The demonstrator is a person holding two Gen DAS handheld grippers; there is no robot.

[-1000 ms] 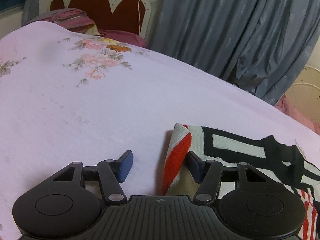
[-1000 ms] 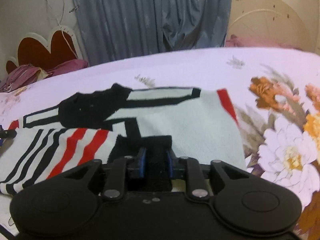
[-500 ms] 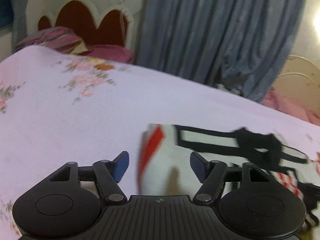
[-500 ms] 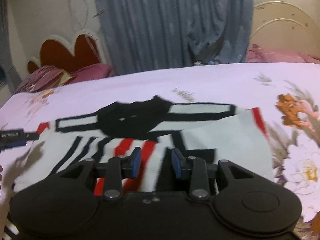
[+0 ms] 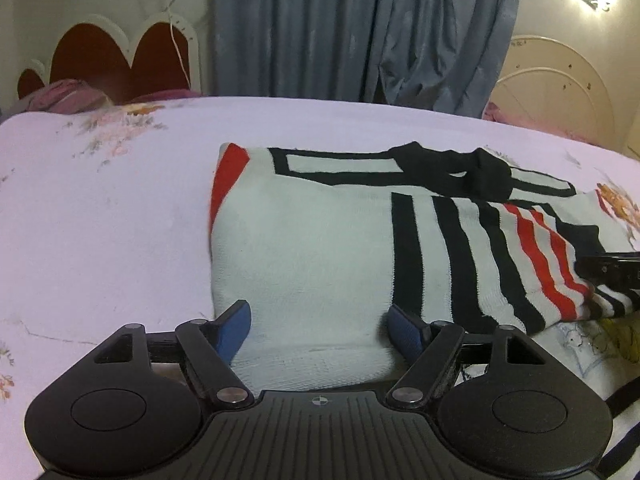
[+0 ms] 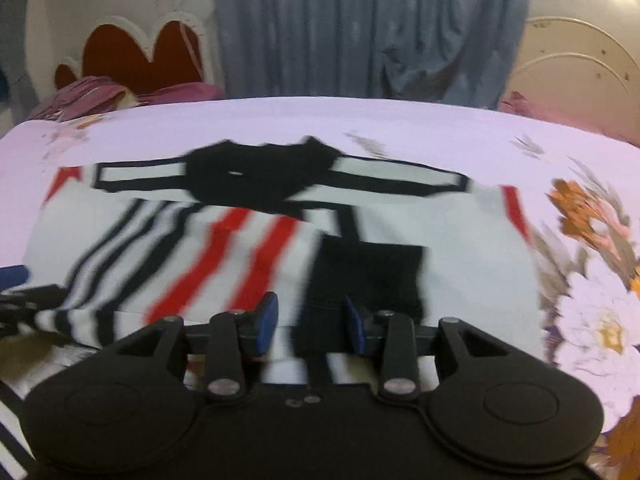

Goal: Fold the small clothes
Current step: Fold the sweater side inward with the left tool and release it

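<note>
At the bottom of the left wrist view, the left gripper point(image 5: 318, 326) is seen with its blue-padded fingers spread wide, the pale near hem of the knitted garment point(image 5: 304, 256) lying between them but not pinched. In the right wrist view the right gripper point(image 6: 310, 320) is likewise shown with its fingers parted, more narrowly, and nothing is gripped; a black patch of the garment point(image 6: 368, 276) lies just beyond the tips.

The garment is spread flat on the lilac floral bedsheet point(image 5: 100, 216), filling the middle of both frames, with a striped sleeve laid across the body. The step in hand is judged to be a pause between folds: one sleeve appears folded in, and neither edge is held. For the next move, a fresh hold on the near hem or on an unfolded side would be called for, with both grips taken evenly so the soft knit is not dragged askew.

The left view is sharp, and the weave and the red side panel at centre left are shown clearly; the right gripper's tip enters at the right edge. The right view is blurred, yet the garment's right-hand edge and the large flowers at lower right are shown only there. Farther back, grey-blue curtains point(image 5: 360, 32) and a scalloped headboard point(image 5: 116, 56) at upper left are seen.
</note>
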